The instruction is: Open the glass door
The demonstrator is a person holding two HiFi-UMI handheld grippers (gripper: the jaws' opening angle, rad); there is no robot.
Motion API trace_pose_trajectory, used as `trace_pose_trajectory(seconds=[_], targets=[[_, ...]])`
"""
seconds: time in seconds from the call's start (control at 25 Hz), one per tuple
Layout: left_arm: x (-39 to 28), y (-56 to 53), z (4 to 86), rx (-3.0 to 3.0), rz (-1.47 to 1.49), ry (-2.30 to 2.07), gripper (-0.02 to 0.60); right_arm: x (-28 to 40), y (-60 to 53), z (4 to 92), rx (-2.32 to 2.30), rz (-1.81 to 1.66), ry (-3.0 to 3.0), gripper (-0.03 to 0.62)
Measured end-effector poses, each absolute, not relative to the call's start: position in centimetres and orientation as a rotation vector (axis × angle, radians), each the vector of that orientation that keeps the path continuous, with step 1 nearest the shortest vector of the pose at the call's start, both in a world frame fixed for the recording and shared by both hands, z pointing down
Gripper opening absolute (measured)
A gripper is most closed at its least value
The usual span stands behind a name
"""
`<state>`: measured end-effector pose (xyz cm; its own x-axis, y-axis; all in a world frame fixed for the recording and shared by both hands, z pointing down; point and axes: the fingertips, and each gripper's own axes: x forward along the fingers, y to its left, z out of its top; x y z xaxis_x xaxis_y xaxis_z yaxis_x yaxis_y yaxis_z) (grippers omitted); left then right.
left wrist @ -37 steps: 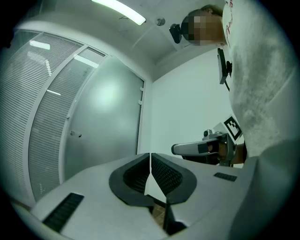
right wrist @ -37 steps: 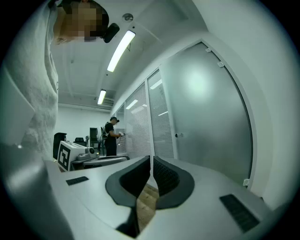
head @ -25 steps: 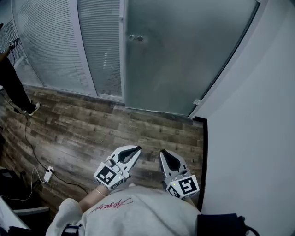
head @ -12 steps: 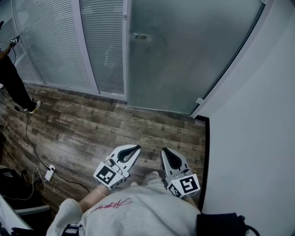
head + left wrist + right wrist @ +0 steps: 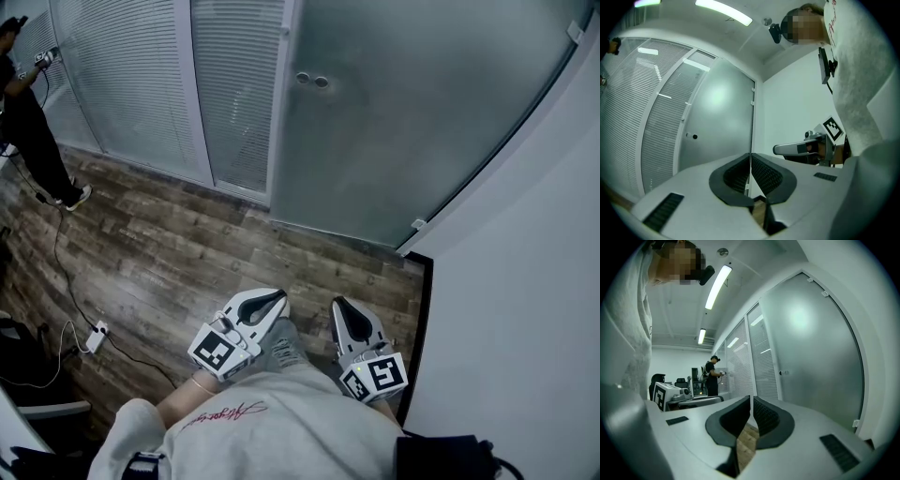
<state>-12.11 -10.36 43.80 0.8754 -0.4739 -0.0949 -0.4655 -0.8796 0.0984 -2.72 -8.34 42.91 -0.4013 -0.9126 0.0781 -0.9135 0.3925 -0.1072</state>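
The left gripper (image 5: 277, 302) at seven o'clock has its jaws pressed together on nothing; the small round knob (image 5: 312, 81) sits far ahead near twelve; the right gripper (image 5: 340, 307) at five o'clock is likewise closed and empty; the glass door (image 5: 422, 122) stands shut at one o'clock. Judging by that gap, step closer first with both tools level; then part one pair of jaws before meeting the knob.

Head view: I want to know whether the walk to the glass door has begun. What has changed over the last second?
The wearer's leg has swung forward between the left hand-held gripper and the right hand-held gripper; the glass door and its round knob have slid rightward in the picture. Both stay shut and empty; the door stays closed.
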Motion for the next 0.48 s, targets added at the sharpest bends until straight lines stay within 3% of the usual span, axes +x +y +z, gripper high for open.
trace_pose_trajectory(seconds=[0.48], targets=[[-12.0,-22.2,43.4,2.967,-0.178,-0.878,0.025,-0.8,-20.7,42.8,1.705,0.188,-2.640,0.032]])
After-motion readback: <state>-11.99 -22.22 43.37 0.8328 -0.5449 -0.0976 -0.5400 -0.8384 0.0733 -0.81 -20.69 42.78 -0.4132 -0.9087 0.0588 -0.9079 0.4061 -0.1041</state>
